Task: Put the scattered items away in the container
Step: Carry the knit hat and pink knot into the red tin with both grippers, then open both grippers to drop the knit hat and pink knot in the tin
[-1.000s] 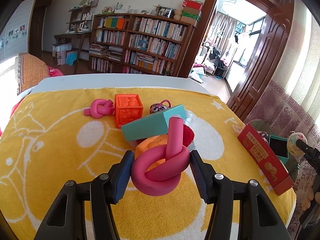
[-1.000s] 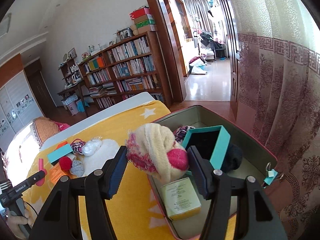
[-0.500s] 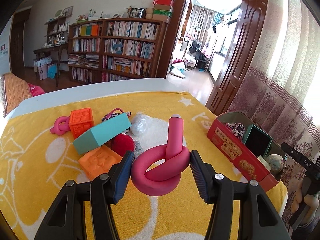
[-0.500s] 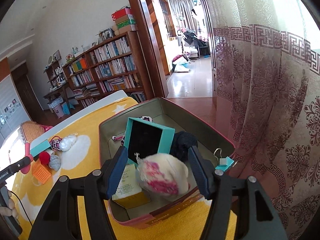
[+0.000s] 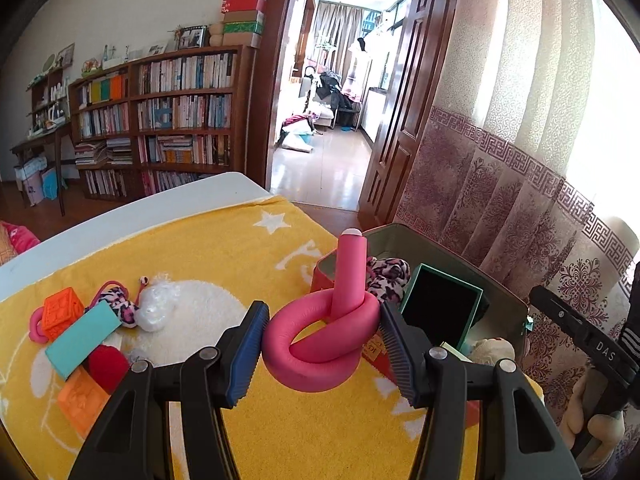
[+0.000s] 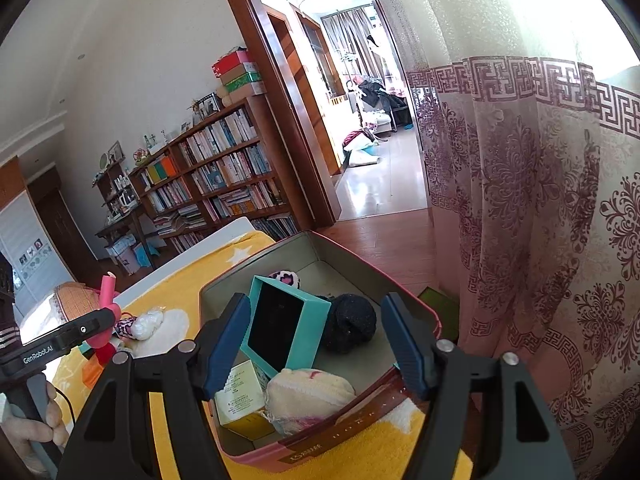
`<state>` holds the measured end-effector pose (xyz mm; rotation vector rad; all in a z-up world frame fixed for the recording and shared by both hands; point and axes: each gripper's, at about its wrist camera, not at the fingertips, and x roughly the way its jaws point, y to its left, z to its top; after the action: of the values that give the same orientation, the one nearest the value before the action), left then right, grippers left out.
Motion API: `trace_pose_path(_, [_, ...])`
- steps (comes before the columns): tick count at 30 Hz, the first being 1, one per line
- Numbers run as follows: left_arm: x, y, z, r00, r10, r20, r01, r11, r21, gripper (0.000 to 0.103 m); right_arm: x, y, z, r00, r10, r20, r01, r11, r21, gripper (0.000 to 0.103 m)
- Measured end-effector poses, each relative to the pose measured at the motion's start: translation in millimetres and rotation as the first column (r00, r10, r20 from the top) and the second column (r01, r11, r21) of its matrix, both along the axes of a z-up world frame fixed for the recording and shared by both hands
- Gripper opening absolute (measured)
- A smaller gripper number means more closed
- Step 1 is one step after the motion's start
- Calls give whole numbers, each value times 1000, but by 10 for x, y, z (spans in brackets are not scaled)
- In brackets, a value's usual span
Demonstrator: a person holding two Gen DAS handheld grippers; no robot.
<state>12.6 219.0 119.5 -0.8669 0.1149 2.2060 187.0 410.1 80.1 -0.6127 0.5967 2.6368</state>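
My left gripper (image 5: 320, 332) is shut on a pink knotted foam tube (image 5: 316, 352), held above the yellow towel just in front of the red tin box (image 5: 440, 248). Over that box (image 6: 404, 292) my right gripper (image 6: 316, 320) hangs with its jaws opening and nothing between them. Under it, a cream and pink plush ball (image 6: 308, 396) lies in the box beside a yellow carton (image 6: 240, 396), an open teal case (image 6: 280, 320), a black ball (image 6: 352, 322) and a leopard scrunchie (image 6: 284, 278).
On the towel at the left lie an orange cube (image 5: 62, 312), a teal lid (image 5: 82, 338), a red ball (image 5: 106, 366), a flat orange block (image 5: 82, 400), a clear plastic wad (image 5: 156, 308) and a second pink knot (image 5: 34, 328). A patterned curtain (image 6: 540, 240) hangs right behind the box.
My left gripper carried the pink knot to the right, up to the box. The right gripper's jaws widened and the plush ball dropped from them into the box.
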Motion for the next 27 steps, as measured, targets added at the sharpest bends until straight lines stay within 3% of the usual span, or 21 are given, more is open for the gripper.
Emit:
trace_pose_path(11, [-277,881,-160,996,-76,38,76,997,-4,59,17,-47,-27,999,32,-2,-32,999,34,72])
trace_pose_path(14, [-415,977,-229,996,-56,75,56,998,-2,67,-1,-9,-54,1000,29,4,-29,999,21,72])
trace_pose_path(15, [-440,978,-249,995,-44,85,44,999,2,81,-8,1,-62,1000,29,7,-29,999,17,72])
trace_pose_path(16, [-446,957,-256,996,-39,85,38,999,18,84,-17,6,-71,1000,29,10,-29,1000,13,72])
trace_pose_path(27, [-446,413,-256,994,29,109,-36,997,62,84,-170,-134,-107,997,71,28,-71,998,0,72])
